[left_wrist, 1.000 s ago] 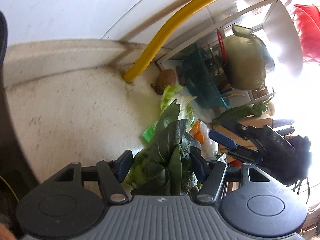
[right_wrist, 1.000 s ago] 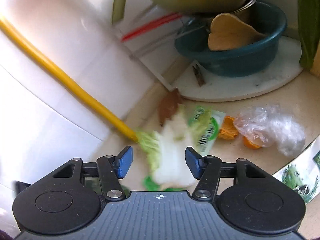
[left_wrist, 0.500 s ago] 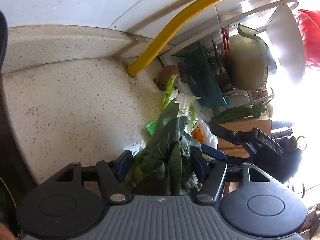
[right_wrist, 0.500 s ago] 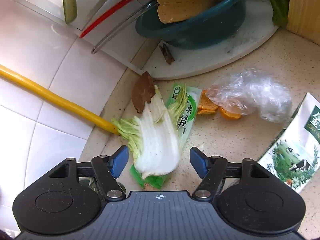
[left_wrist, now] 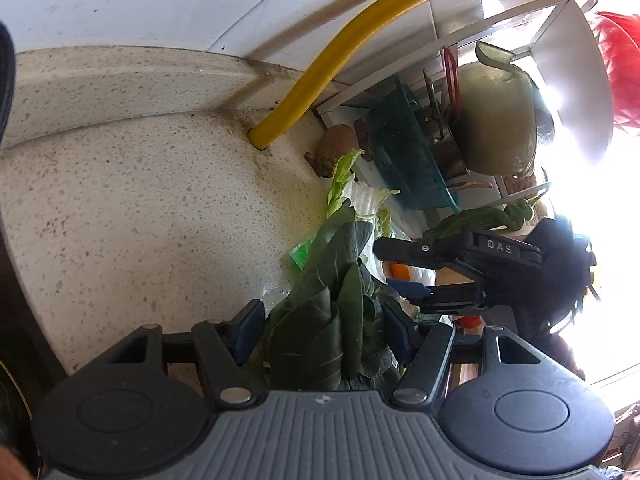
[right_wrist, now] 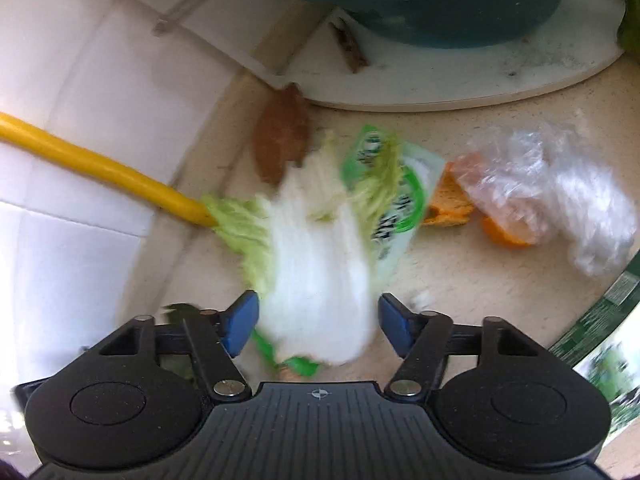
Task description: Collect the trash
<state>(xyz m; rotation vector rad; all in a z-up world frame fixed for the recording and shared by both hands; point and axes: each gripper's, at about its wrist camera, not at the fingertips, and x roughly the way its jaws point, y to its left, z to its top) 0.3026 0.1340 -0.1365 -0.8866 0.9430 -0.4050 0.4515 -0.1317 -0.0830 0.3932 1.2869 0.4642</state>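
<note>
Right gripper drops closer onto the cabbage leaf

The left gripper [left_wrist: 324, 332] still clamps dark leafy greens [left_wrist: 332, 320]; the right gripper [right_wrist: 318, 322], jaws spread, now straddles the pale cabbage leaf [right_wrist: 316, 276] on the counter [right_wrist: 460, 280], nearer than a moment ago, so a grab looks imminent. Beyond lie the green wrapper [right_wrist: 400, 200] and clear plastic bag [right_wrist: 560, 196].

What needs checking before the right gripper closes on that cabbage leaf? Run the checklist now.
1. Right gripper open: ok.
2. Cabbage leaf between its fingers: ok, white stem end sits in the gap.
3. Green wrapper clear of the grasp: not ok, it lies under the leaf.
4. Left gripper holding the dark leafy greens: ok.
5. Right wrist view sharp enough to judge height above the counter: cannot tell, blurred.
</note>
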